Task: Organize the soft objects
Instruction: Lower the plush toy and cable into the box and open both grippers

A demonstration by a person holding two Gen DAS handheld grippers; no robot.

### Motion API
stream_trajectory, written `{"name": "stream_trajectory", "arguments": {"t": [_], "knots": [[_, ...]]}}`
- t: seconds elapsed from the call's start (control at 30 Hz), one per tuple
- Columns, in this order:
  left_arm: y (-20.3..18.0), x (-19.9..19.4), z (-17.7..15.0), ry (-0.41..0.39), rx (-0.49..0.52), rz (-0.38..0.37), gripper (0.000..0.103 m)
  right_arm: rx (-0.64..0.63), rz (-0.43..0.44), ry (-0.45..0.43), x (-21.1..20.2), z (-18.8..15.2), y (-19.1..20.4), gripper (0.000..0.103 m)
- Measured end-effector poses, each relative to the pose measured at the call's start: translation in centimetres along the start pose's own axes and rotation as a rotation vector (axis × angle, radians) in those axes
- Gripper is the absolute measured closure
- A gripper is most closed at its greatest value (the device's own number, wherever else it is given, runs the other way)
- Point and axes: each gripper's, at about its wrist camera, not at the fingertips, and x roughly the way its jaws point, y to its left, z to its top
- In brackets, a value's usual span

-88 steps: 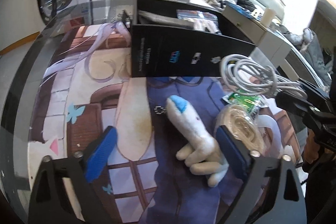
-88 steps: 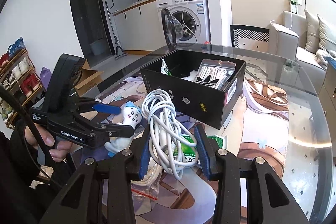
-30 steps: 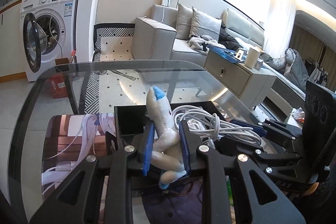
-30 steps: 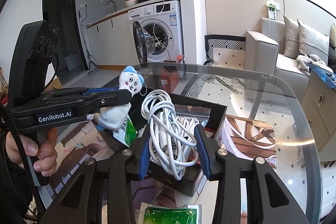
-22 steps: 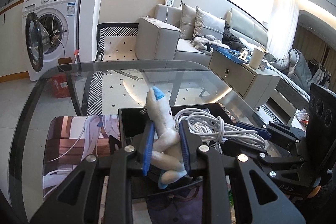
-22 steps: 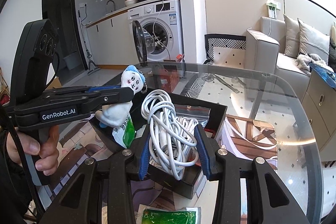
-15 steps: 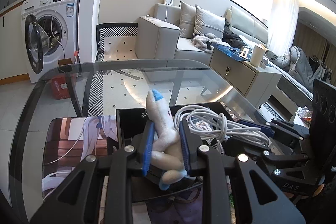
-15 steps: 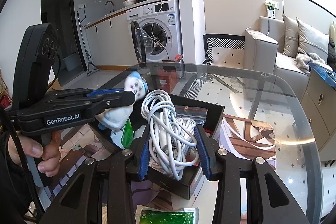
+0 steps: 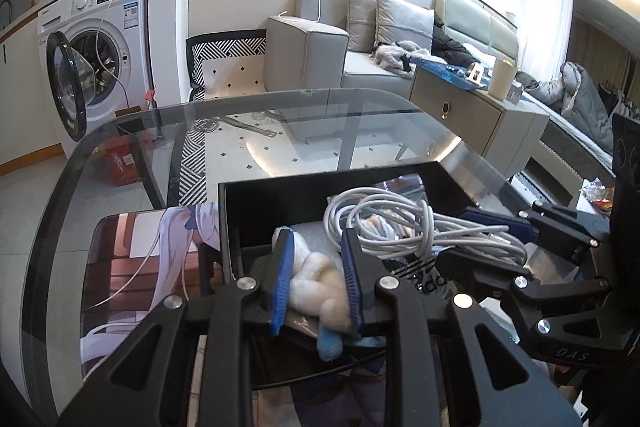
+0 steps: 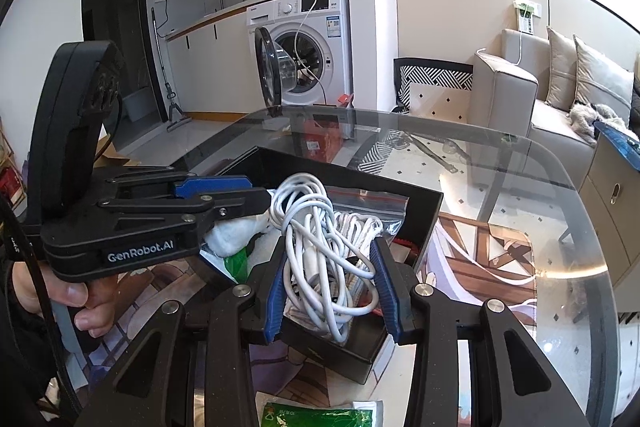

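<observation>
My left gripper [image 9: 316, 241] is shut on a white plush toy with blue tips [image 9: 320, 287] and holds it low over the near left part of the open black box [image 9: 320, 181]. The toy [image 10: 234, 237] also shows in the right wrist view, under the left gripper [image 10: 256, 201]. My right gripper [image 10: 330, 247] is shut on a coiled white cable [image 10: 316, 227] and holds it over the same box [image 10: 424, 223]. The cable [image 9: 400, 223] and right gripper [image 9: 472, 231] show in the left wrist view. A zip bag [image 10: 368, 201] lies inside the box.
The box stands on a round glass table [image 9: 120, 147] with a printed mat [image 9: 132, 251]. A green packet [image 10: 316, 415] lies on the table in front of the box. A washing machine [image 10: 308, 47] and a sofa [image 9: 360, 55] stand beyond.
Both grippers have moved down and forward over the box. The plush toy has gone from upright above the box to low inside its near corner; the cable hangs lower into the box.
</observation>
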Motion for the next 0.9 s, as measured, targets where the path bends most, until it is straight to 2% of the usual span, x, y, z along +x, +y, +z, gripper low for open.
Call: {"name": "stream_trajectory", "arguments": {"t": [0.37, 0.73, 0.83, 0.9], "knots": [[-1.7, 0.5, -0.7, 0.017, 0.096, 0.087, 0.08, -0.021, 0.008, 0.007, 0.6, 0.1, -0.1, 0.064], [-2.4, -0.7, -1.5, 0.048, 0.056, 0.103, 0.08, -0.036, 0.039, 0.007, 0.5, 0.3, -0.2, 0.063], [-2.4, -1.1, -1.7, 0.055, 0.048, 0.097, 0.08, -0.036, 0.046, -0.004, 0.1, 0.2, 0.0, 0.058], [-2.4, -1.5, -1.8, 0.054, 0.038, 0.085, 0.076, -0.035, 0.033, -0.027, -0.5, 0.2, 0.1, 0.046]]}}
